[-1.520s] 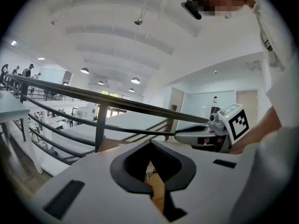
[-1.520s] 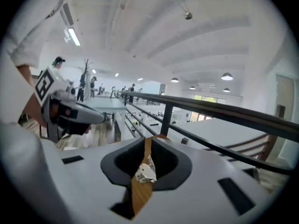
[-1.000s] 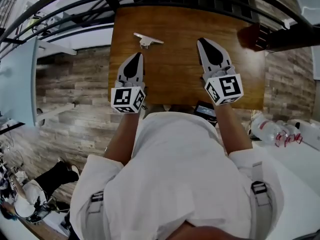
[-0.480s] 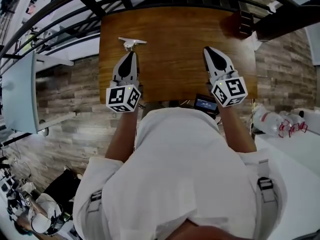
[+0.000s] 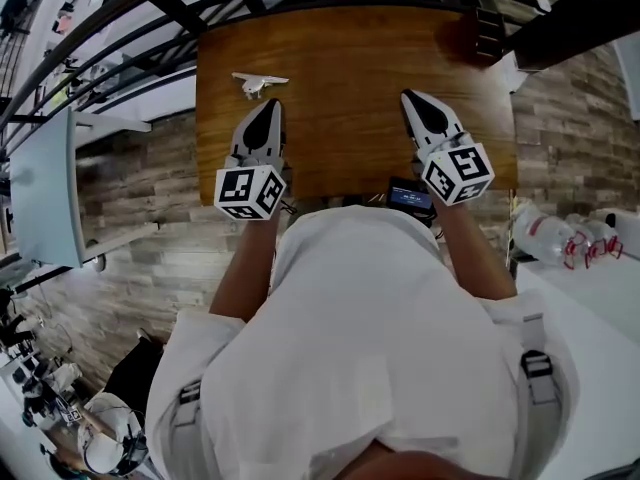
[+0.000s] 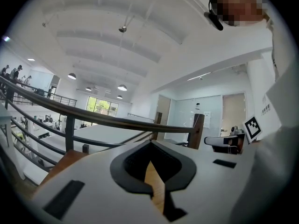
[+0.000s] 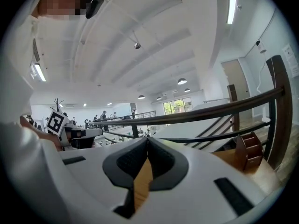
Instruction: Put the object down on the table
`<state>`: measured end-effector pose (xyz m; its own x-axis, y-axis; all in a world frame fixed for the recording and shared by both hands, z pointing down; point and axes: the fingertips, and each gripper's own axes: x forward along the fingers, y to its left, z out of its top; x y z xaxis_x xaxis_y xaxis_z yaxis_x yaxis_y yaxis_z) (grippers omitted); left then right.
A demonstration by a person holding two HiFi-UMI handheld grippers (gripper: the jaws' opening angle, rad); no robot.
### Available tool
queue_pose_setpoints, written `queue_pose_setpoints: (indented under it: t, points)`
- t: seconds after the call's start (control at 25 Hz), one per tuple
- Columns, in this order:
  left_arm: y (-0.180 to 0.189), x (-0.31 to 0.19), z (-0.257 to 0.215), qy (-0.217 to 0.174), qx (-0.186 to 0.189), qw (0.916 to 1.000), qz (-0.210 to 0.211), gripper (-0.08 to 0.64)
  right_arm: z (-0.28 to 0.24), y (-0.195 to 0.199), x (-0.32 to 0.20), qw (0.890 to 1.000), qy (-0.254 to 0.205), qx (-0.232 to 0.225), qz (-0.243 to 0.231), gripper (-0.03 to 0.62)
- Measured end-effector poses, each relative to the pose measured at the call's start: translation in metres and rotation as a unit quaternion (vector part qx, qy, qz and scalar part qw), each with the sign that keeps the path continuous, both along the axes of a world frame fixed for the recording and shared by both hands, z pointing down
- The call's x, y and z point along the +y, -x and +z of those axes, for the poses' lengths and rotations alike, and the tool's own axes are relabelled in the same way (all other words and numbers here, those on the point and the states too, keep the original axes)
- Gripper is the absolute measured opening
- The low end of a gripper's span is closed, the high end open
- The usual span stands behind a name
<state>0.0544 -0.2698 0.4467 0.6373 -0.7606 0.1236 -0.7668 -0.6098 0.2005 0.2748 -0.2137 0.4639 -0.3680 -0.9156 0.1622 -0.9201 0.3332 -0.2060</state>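
Metal object on table, just beyond closed, empty left gripper.

R gripper jaws meet at tips, wood table seen thru gap — railing beyond.

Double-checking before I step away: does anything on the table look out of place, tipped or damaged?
Nothing stands out. The small pale object lies on the wooden table near its far left corner, apart from the left hand-held gripper and right hand-held gripper, both shut and empty.
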Motion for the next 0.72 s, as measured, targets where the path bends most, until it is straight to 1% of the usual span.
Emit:
queue_pose_setpoints:
  t: [0.2,0.36,0.48,0.72]
  points:
    - [0.008,-0.001,0.008,0.014,-0.003,0.9999,-0.006,0.014,0.0,0.012,-0.01,1.0,0.0,-0.008,-0.016,0.025]
    - [0.006,0.004,0.013,0.02,-0.002,0.9998,-0.003,0.014,0.006,0.013,-0.007,1.0,0.007,-0.019,-0.021,0.025]
    - [0.004,0.006,0.012,0.022,0.004,0.9998,0.003,0.014,0.012,0.01,-0.005,0.999,0.019,-0.037,-0.019,0.025]
    - [0.012,0.006,0.012,0.02,0.006,0.9998,-0.007,0.014,0.016,0.013,-0.004,0.998,0.024,-0.045,-0.021,0.025]
